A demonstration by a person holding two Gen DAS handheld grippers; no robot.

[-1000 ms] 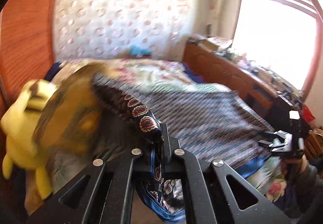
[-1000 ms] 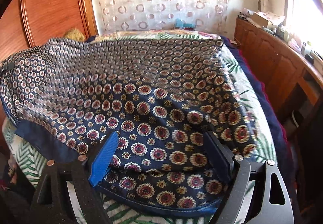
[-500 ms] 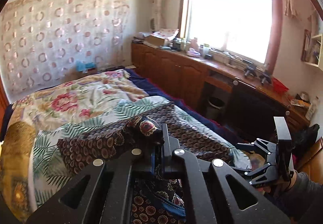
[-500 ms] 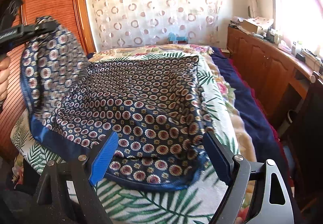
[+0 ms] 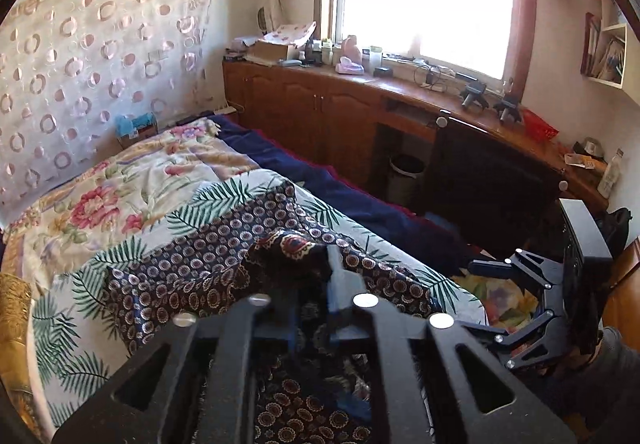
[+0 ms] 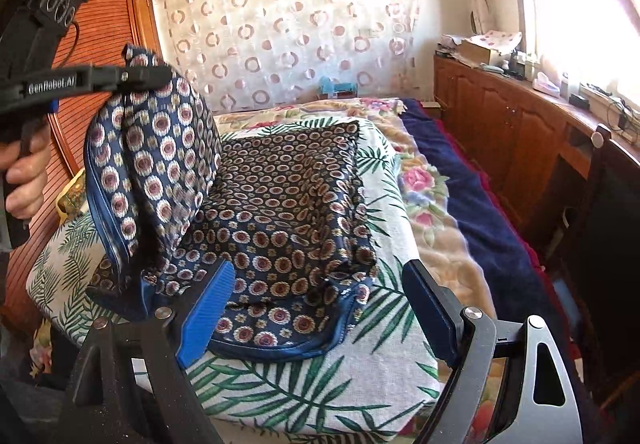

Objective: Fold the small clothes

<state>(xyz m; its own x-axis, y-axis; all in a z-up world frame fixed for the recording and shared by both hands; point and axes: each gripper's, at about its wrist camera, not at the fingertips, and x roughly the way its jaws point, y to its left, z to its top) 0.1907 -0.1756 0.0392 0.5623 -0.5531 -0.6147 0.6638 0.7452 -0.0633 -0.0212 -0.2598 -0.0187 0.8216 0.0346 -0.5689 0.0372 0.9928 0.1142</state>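
A navy garment with red and white medallions point(image 6: 288, 212) lies on a palm-leaf towel point(image 6: 360, 384) on the bed. My left gripper point(image 6: 146, 74) is shut on the garment's left part and holds it lifted above the bed, the cloth hanging in folds. In the left wrist view the pinched cloth point(image 5: 292, 244) bunches at the left gripper point(image 5: 316, 276), with the rest spread beyond point(image 5: 200, 268). My right gripper point(image 6: 316, 304) is open and empty, just above the garment's near edge; it also shows in the left wrist view point(image 5: 516, 304).
A floral blanket point(image 6: 424, 180) and a dark blue cover point(image 6: 472, 204) lie to the right on the bed. A wooden cabinet run point(image 6: 512, 116) with clutter stands under the window. A wooden wardrobe point(image 6: 104, 44) stands on the left.
My left gripper has lifted its part of the garment off the bed and carried it rightward over the rest. The right gripper has drawn back slightly, staying open.
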